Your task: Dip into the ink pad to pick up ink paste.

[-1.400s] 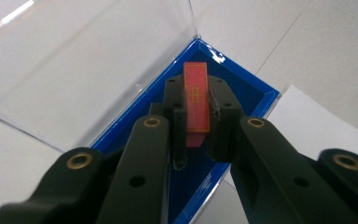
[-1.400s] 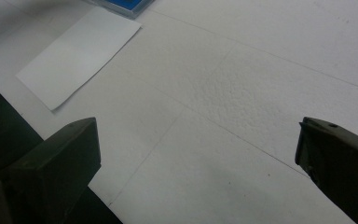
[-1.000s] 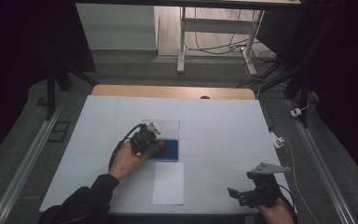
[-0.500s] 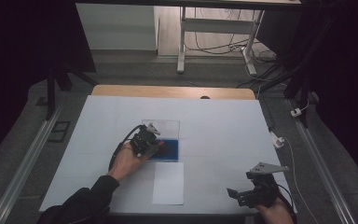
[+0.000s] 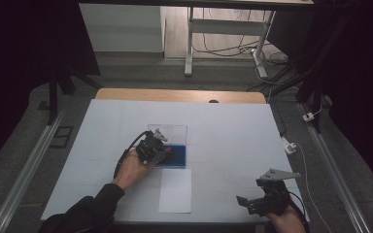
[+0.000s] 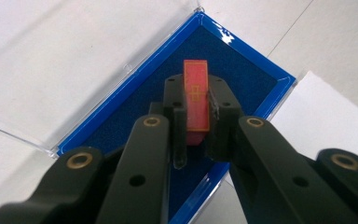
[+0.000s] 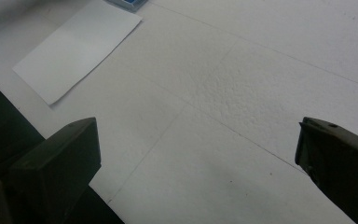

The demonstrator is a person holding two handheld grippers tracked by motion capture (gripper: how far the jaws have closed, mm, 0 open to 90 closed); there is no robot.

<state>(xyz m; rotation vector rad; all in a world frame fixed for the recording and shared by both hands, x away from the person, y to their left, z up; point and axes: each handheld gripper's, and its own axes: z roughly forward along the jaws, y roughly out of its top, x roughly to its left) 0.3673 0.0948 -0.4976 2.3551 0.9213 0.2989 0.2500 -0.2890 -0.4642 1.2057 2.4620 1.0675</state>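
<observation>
The white table (image 5: pixel 233 131) carries a paper sheet (image 5: pixel 176 190) near my side and, just behind it, an open blue case (image 6: pixel 121 126) with a clear lid (image 5: pixel 171 134). My left gripper (image 6: pixel 196 126) pinches a red block (image 6: pixel 196 100) over the case. My right gripper (image 7: pixel 196 154) stands wide apart, holding nothing.

A white table (image 5: pixel 233 131) carries two things — an open blue-lined case (image 5: pixel 177 156) and a paper sheet (image 5: pixel 176 190).

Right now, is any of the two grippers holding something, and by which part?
The left gripper clamps a small red block by its two long sides, over the blue case. The right gripper holds nothing.
</observation>
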